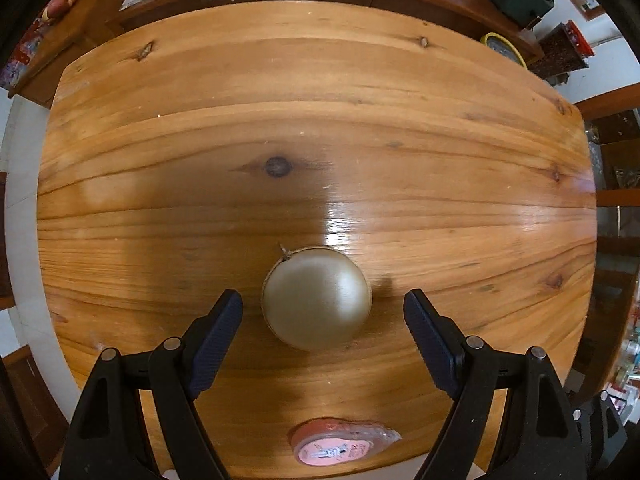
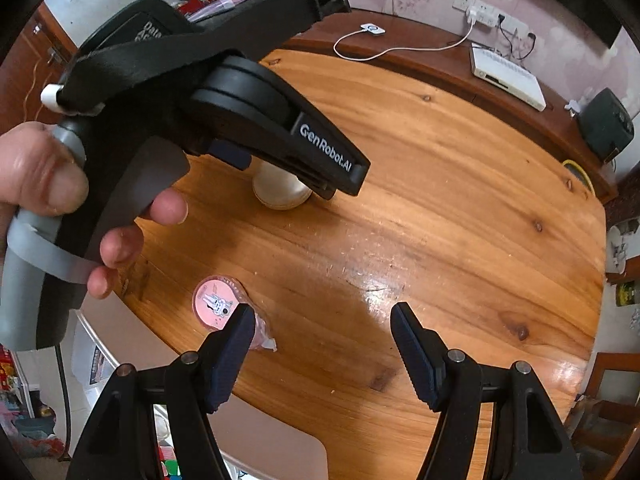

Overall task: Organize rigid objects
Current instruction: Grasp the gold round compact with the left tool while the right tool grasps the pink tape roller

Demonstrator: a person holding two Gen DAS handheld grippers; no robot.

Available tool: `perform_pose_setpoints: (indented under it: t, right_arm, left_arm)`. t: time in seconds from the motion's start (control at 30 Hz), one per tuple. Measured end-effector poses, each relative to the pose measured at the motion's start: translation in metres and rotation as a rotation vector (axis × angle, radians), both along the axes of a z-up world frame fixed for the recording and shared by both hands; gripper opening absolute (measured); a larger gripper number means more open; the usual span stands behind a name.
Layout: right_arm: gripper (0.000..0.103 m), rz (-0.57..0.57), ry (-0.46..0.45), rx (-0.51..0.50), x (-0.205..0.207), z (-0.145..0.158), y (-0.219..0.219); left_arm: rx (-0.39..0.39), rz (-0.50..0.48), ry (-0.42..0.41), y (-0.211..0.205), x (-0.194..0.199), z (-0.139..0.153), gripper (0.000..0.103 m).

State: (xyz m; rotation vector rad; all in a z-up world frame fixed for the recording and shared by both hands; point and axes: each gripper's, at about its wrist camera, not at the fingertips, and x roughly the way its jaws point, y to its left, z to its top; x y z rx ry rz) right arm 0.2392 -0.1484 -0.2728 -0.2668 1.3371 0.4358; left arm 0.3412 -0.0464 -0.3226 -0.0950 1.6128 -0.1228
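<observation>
Tongs on the left (image 1: 323,306) gape wide, empty, flanking a pearly round case (image 1: 317,298) at lower centre of the wooden bench (image 1: 400,140). Right tongs (image 2: 322,322) also gape wide; their left finger overlaps a pink tape roll (image 2: 218,303), contact unclear. A hand (image 2: 60,200) grips the left handle at left frame edge.

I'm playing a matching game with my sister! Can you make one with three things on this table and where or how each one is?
Things:
1. round beige case
2. pink tin
3. white cable

Descriptions:
A. lies on the dark sideboard behind the table
B. sits between the open left gripper fingers
C. near the table's edge, by the right gripper's finger

Pairs: 1-B, 2-C, 3-A
</observation>
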Motion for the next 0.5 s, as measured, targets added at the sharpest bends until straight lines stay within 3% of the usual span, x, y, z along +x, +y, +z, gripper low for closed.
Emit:
perform_pose_setpoints:
  t: [0.17, 0.3, 0.5]
  right_arm:
    - [0.071, 0.006, 0.020, 0.005, -0.002, -0.004, 0.004]
    - [0.071, 0.044, 0.031, 0.008, -0.003, -0.008, 0.015]
    - [0.071, 0.149, 0.071, -0.007, -0.007, -0.020, 0.041]
  left_arm:
    - [0.010, -0.007, -0.025, 0.004, -0.003, -0.001, 0.082]
    - [0.029, -0.067, -0.070, 0.002, -0.007, 0.005, 0.059]
    - [0.012, -0.021, -0.086, 0.031, -0.010, 0.009, 0.059]
